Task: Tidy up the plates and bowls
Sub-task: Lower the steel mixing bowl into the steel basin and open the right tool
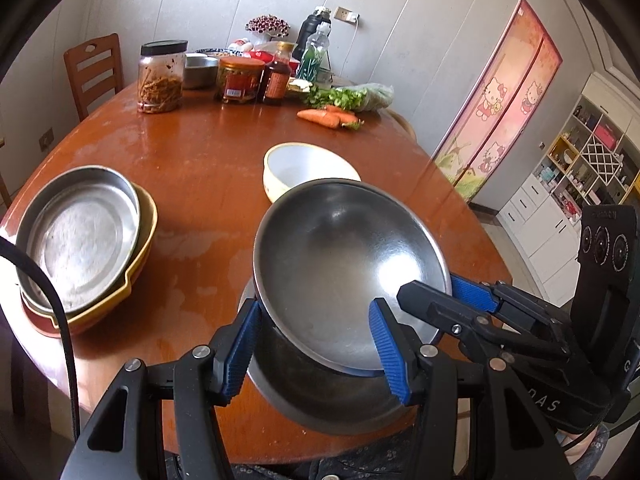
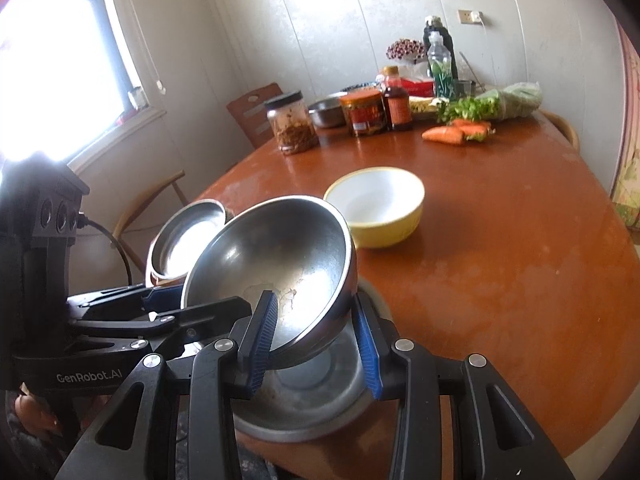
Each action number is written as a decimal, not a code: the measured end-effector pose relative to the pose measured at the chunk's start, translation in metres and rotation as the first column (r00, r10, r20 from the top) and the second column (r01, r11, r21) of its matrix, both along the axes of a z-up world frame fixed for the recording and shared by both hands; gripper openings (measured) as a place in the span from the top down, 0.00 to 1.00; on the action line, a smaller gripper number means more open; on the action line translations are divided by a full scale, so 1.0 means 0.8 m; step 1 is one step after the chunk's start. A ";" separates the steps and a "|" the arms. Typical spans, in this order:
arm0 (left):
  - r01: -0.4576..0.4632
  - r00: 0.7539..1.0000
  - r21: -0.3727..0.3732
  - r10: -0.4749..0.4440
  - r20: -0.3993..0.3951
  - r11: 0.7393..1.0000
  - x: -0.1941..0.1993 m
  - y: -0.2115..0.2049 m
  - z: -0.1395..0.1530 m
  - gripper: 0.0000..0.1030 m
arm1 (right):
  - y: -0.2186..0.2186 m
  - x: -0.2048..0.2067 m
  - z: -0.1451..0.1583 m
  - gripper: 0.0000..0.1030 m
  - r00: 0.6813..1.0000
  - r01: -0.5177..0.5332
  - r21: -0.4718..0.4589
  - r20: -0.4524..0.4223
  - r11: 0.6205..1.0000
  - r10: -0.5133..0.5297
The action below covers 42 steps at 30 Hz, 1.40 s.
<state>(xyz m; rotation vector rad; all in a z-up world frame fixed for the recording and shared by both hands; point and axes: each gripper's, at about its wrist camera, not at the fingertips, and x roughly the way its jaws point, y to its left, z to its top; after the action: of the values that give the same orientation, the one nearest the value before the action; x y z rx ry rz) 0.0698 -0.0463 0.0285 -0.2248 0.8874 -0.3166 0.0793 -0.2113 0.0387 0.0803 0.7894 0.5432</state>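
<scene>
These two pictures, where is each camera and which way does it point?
Left wrist view: sits on the left hand-held gripper, looks along its fingers across the table; the right hand-held gripper shows too.
Right wrist view: sits on the right hand-held gripper, looks the same way; the left one enters from the left.
Both share the tilted steel bowl that both grip, and the yellow bowl.
</scene>
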 end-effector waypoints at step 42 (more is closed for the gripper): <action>-0.044 0.999 0.004 0.044 0.005 0.999 0.045 0.021 0.012 0.45 | -0.043 0.041 -0.014 0.48 0.997 0.072 0.060 -0.047 0.996 -0.069</action>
<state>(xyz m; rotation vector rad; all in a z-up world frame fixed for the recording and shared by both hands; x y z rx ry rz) 0.1056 -0.0298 0.0377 -0.2393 0.8772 -0.2739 0.1123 -0.2454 0.0272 0.1775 0.8101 0.5002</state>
